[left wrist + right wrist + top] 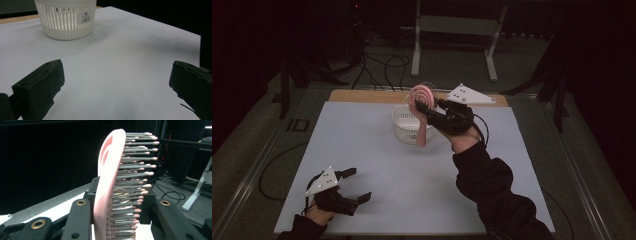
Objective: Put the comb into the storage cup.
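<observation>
A pink hairbrush (422,111) with grey, pink-tipped bristles (130,177) is held upright above the white slatted basket (404,129). My right gripper (428,113) is shut on it, its jaws clamping the brush's pink body (106,187) from both sides. The brush handle hangs down beside the basket's right rim. My left gripper (357,185) rests near the front left of the white table sheet (377,165), its jaws wide apart with nothing between them. The basket (66,18) stands farther off ahead of its black fingers (41,87).
A wooden strip (362,95) runs along the table's far edge. Beyond it stand a grey metal frame (457,30) and loose cables (382,65) on the dark floor. A person's dark sleeve (497,195) reaches in from the bottom right.
</observation>
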The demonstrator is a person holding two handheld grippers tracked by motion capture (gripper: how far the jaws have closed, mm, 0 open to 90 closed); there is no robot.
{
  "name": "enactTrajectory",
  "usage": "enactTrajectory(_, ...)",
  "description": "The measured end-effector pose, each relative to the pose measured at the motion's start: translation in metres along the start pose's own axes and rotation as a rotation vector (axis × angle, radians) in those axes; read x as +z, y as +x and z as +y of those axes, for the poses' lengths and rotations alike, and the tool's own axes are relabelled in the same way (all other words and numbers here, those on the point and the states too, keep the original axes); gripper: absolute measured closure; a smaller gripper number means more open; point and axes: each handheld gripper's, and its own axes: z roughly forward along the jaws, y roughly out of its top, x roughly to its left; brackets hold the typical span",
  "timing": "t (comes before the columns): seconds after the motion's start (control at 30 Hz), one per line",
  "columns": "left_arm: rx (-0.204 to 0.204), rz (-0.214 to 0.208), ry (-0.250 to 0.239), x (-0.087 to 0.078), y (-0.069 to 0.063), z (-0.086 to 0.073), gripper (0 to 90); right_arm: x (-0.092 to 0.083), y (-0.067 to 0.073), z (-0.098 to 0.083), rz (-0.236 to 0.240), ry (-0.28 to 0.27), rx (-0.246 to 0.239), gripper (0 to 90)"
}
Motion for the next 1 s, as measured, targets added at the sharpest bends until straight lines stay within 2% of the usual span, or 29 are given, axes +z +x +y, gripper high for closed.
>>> enactTrajectory(0.23,-0.002,0.001,-0.020,-0.003,0.003,0.000,0.0,0.003,-0.007,0.007,-0.035,-0.021,-0.029,64.4)
enactTrajectory(0.3,-0.001,0.006,-0.025,-0.003,0.003,0.000,0.0,0.005,-0.008,0.009,-0.038,-0.027,-0.046,64.4)
enactTrajectory(0.33,-0.002,0.005,-0.027,-0.003,0.003,0.000,0.0,0.006,-0.009,0.011,-0.043,-0.036,-0.071,64.4)
enactTrajectory(0.47,-0.001,0.003,-0.029,-0.003,0.003,0.000,0.0,0.009,-0.012,0.014,-0.044,-0.050,-0.087,64.4)
enactTrajectory(0.7,0.000,0.022,-0.036,-0.005,0.004,0.000,0.0,0.022,-0.019,0.019,-0.075,-0.038,-0.127,64.4)
enactTrajectory(0.83,0.000,0.021,-0.040,-0.005,0.003,0.001,0.0,0.029,-0.025,0.023,-0.080,-0.034,-0.141,64.4)
enactTrajectory(1.0,-0.002,0.020,-0.043,-0.005,0.003,0.001,0.0,0.038,-0.029,0.026,-0.081,-0.033,-0.187,64.4)
